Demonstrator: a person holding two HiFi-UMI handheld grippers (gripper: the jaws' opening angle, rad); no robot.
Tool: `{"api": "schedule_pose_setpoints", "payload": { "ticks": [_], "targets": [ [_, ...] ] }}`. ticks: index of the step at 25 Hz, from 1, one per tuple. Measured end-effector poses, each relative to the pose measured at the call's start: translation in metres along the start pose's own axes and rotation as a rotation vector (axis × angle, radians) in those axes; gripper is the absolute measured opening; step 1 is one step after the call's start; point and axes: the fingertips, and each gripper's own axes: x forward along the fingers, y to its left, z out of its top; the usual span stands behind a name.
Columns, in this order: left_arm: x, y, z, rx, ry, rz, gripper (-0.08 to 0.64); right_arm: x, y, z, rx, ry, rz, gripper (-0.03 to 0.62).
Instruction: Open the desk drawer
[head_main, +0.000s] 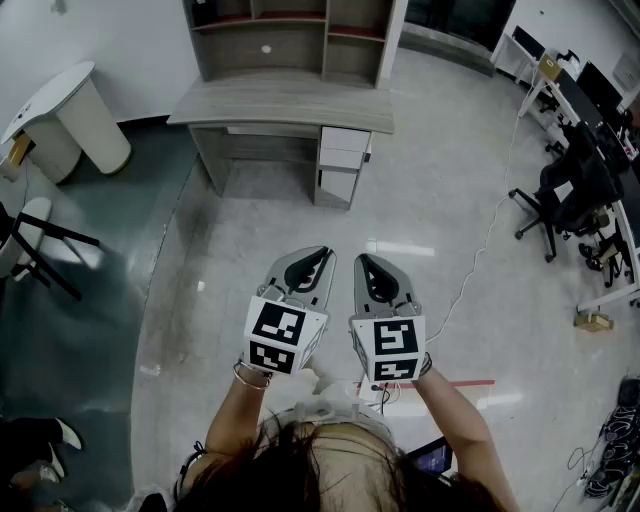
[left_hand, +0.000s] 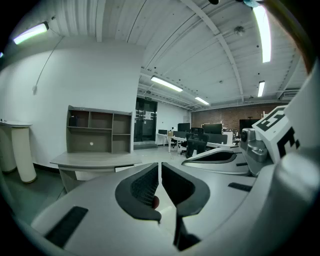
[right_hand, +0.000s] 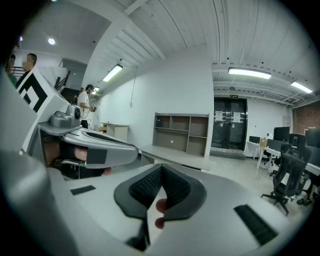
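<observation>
A grey desk (head_main: 285, 100) with a shelf unit on top stands across the room, well ahead of me. Its white drawer stack (head_main: 343, 152) sits under the right end, all drawers closed. My left gripper (head_main: 324, 254) and right gripper (head_main: 362, 262) are held side by side at chest height, far short of the desk. Both point toward it, shut with nothing between their jaws. In the left gripper view the jaws of the left gripper (left_hand: 160, 166) meet, with the desk (left_hand: 92, 160) far off at the left. The right gripper (right_hand: 161, 169) is likewise closed and empty, the desk (right_hand: 175, 154) beyond it.
Bare shiny floor lies between me and the desk. A round white table (head_main: 62, 108) and a black chair frame (head_main: 45, 245) stand at the left. Office chairs (head_main: 570, 195) and desks fill the right, with a white cable (head_main: 482, 245) across the floor. A person (right_hand: 84, 102) stands far left.
</observation>
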Motion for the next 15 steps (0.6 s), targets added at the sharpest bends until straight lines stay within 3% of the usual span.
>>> {"api": "schedule_pose_setpoints", "payload": {
  "ticks": [10, 15],
  "targets": [
    [0.013, 0.029, -0.001, 0.004, 0.002, -0.071, 0.028, 0.027, 0.002, 0.004, 0.007, 0.006, -0.079, 0.02],
    [0.019, 0.038, -0.005, 0.001, 0.013, -0.095, 0.028, 0.037, 0.008, 0.005, 0.01, 0.009, -0.079, 0.021]
  ]
}}
